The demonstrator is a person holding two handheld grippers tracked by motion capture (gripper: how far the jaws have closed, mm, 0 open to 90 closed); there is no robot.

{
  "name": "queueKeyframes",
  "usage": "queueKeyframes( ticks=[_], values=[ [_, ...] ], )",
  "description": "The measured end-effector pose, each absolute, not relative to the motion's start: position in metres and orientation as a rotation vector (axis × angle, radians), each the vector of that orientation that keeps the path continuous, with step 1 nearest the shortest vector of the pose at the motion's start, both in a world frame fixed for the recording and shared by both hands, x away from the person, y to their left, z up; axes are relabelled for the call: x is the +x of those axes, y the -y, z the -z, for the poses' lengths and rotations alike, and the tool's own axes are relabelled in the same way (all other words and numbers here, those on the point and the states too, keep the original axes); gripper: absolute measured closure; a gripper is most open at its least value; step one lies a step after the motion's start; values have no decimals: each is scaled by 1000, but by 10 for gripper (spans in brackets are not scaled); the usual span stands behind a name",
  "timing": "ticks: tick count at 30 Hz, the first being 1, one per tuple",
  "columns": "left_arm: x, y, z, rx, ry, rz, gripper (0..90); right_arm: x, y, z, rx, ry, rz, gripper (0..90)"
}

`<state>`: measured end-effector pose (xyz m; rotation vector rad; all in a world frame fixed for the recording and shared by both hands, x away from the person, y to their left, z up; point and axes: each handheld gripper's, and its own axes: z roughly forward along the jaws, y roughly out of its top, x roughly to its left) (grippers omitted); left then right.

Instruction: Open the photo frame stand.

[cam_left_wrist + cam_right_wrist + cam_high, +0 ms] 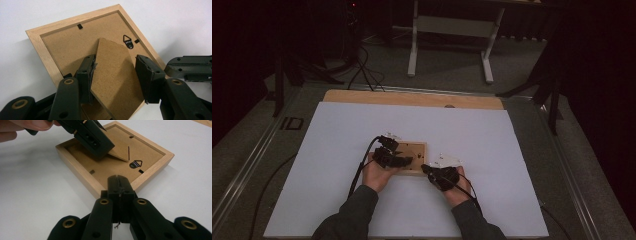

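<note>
A light wooden picture frame (416, 149) lies face down on the white sheet, its brown backing board (62, 47) up. From the backing a brown stand flap (112, 72) is lifted at an angle. My left gripper (115, 62) is shut on this flap, one pad on each side edge. From the right gripper view the flap (120, 152) pokes out under the left gripper (92, 137). My right gripper (118, 180) is shut with nothing in it, its tips at the frame's near rim (80, 178). A black hanger hook (128, 41) sits beside the flap.
A white sheet (337, 150) covers the table, with a strip of bare wood (412, 97) at the back. Black cables (362, 167) trail from both grippers toward the person. Beyond the table stand white desk legs (414, 45) and dark stands.
</note>
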<state>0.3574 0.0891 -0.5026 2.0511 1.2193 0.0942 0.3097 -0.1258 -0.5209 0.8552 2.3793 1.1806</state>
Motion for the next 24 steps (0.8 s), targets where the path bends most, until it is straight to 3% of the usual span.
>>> queueKeyframes(
  ticks=[14, 24],
  values=[
    [354, -85, 501, 2075, -1201, -162, 526, 310, 126, 521, 865, -2381, -1185, 892],
    [346, -82, 498, 2084, -1148, -240, 526, 312, 126, 519, 870, -2391, -1175, 788]
  ],
)
